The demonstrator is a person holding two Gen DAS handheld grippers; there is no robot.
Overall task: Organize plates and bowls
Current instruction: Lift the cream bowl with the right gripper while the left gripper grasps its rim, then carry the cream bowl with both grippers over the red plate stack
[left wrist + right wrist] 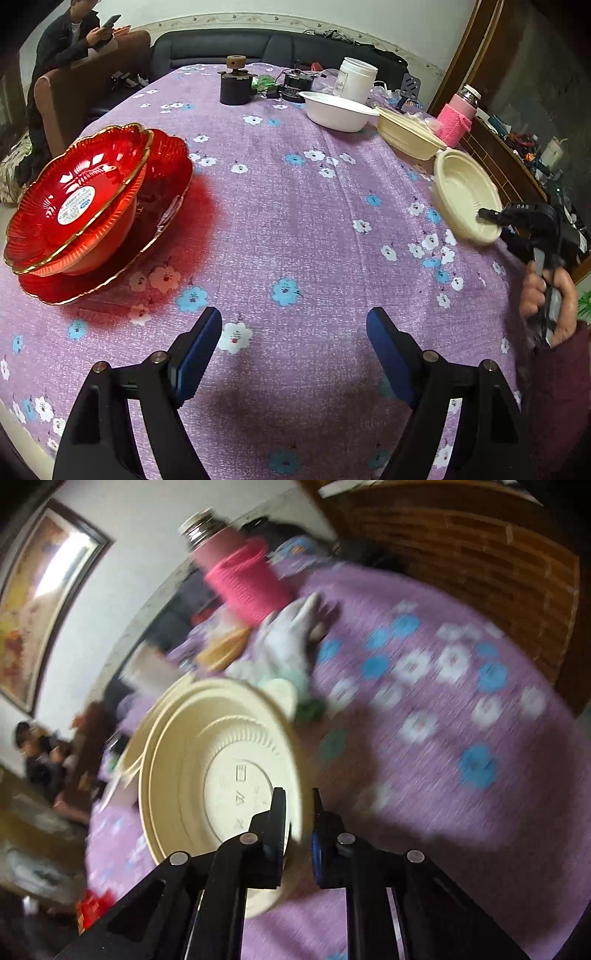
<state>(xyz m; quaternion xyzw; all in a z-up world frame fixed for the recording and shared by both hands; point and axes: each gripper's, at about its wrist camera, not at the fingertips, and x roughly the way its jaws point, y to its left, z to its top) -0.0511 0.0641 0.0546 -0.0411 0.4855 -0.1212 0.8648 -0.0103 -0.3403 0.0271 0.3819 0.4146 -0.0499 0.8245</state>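
Two nested red glass bowls with gold rims sit on a red plate at the left of the purple flowered tablecloth. My left gripper hovers open over bare cloth, nothing between its fingers. At the right edge a cream plastic bowl is tilted up on its side, and my right gripper is shut on its rim. In the right wrist view the bowl shows its inside, with the rim pinched in the right gripper. A second cream bowl and a white bowl stand further back.
A black pot, a white jar and a bottle in a pink sleeve stand at the far side. A person sits at the back left. A wooden cabinet runs close along the table's right edge.
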